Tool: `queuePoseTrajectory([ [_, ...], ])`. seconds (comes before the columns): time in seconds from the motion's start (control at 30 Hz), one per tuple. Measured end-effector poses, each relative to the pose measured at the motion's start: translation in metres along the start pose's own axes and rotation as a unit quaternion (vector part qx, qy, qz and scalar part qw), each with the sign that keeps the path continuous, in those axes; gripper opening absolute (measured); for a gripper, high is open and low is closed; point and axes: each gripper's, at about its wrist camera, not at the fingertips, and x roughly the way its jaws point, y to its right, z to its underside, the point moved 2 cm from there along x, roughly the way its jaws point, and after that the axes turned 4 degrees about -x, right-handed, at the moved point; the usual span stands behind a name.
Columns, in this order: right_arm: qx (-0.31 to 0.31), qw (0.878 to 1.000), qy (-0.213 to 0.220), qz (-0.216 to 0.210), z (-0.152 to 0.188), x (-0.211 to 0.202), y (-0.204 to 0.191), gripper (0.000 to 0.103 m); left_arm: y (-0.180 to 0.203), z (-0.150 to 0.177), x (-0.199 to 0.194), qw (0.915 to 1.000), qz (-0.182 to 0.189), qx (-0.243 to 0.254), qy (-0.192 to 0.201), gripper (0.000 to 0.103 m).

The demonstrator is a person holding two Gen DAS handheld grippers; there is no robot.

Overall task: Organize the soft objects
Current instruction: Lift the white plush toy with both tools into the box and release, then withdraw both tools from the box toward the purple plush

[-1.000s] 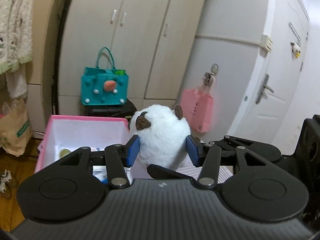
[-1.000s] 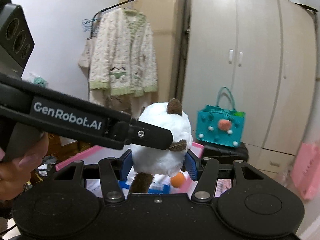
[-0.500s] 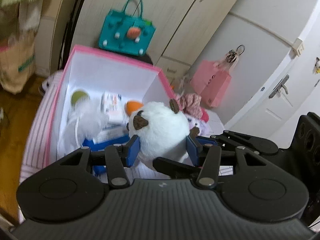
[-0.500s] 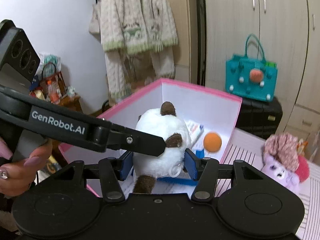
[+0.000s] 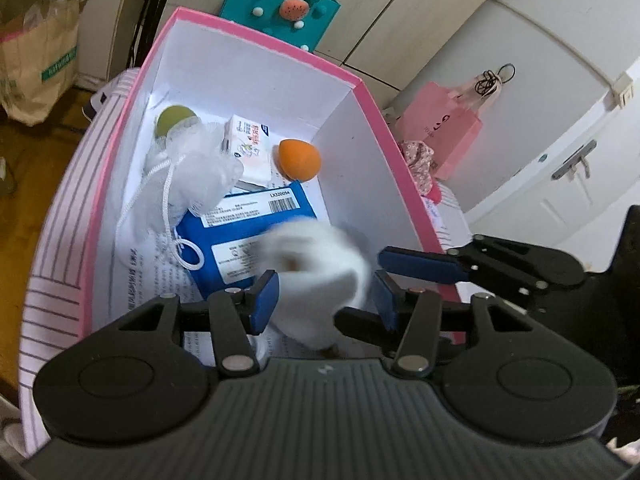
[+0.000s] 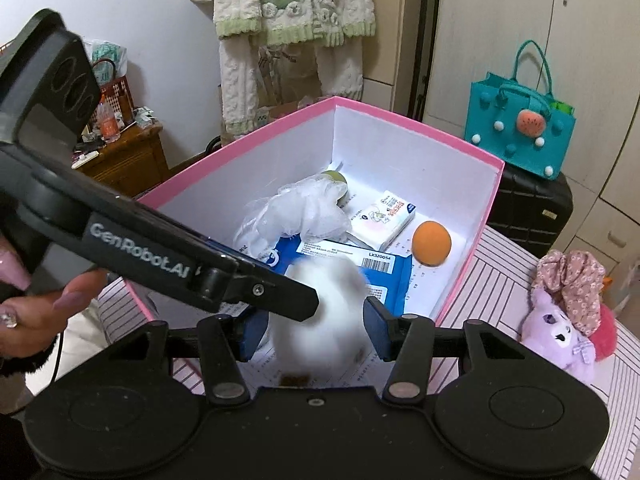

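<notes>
A white plush toy [image 5: 316, 280] with brown ears, motion-blurred, sits between the fingers of both grippers over the near end of the pink box [image 5: 360, 88]. It also shows in the right wrist view [image 6: 320, 312]. The jaws of my left gripper [image 5: 326, 300] and right gripper [image 6: 314, 334] stand wider than the plush, with gaps at the pads. The box [image 6: 420, 120] holds an orange ball [image 6: 432, 243], a white mesh puff [image 6: 304, 210], a blue packet [image 5: 244, 232], a tissue pack [image 5: 250, 146] and a green ball [image 5: 174, 120].
A purple plush with a floral bonnet [image 6: 568, 316] lies on the striped cloth [image 6: 500, 264] right of the box. A teal felt bag [image 6: 520, 120] stands on a black case behind. A pink bag [image 5: 440, 128] hangs by the door. Wardrobes stand behind.
Both grippers tilted down over the box and their jaws widened. The white plush has come loose from the pads and is blurred, dropping toward the box floor.
</notes>
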Motion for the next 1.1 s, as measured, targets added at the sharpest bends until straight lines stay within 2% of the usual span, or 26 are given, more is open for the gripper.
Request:
queuePoseTrajectory([
  [0.23, -0.002, 1.000, 0.009, 0.004, 0.001, -0.026, -0.002, 0.057, 0.014, -0.001, -0.014, 0.9978, -0.036, 0.056, 0.008, 0.050],
  [0.37, 0.010, 1.000, 0.019, -0.003, 0.005, -0.050, 0.001, 0.058, 0.031, -0.001, -0.032, 0.9926, -0.060, 0.105, 0.011, 0.052],
  [0.53, 0.024, 0.999, 0.035, -0.008, 0.014, -0.078, 0.005, 0.059, 0.051, 0.004, -0.053, 0.9858, -0.070, 0.153, 0.000, 0.054],
  [0.77, 0.052, 0.997, 0.056, -0.003, 0.032, -0.110, 0.016, 0.059, 0.066, 0.012, -0.072, 0.9843, -0.070, 0.162, 0.007, 0.055],
  [0.93, 0.063, 0.996, 0.056, 0.003, 0.043, -0.128, 0.023, 0.060, 0.078, 0.019, -0.077, 0.9840, -0.064, 0.167, -0.005, 0.055],
  [1.1, 0.078, 0.994, 0.075, 0.006, 0.051, -0.147, 0.030, 0.060, 0.098, 0.022, -0.075, 0.9831, -0.056, 0.174, -0.012, 0.056],
])
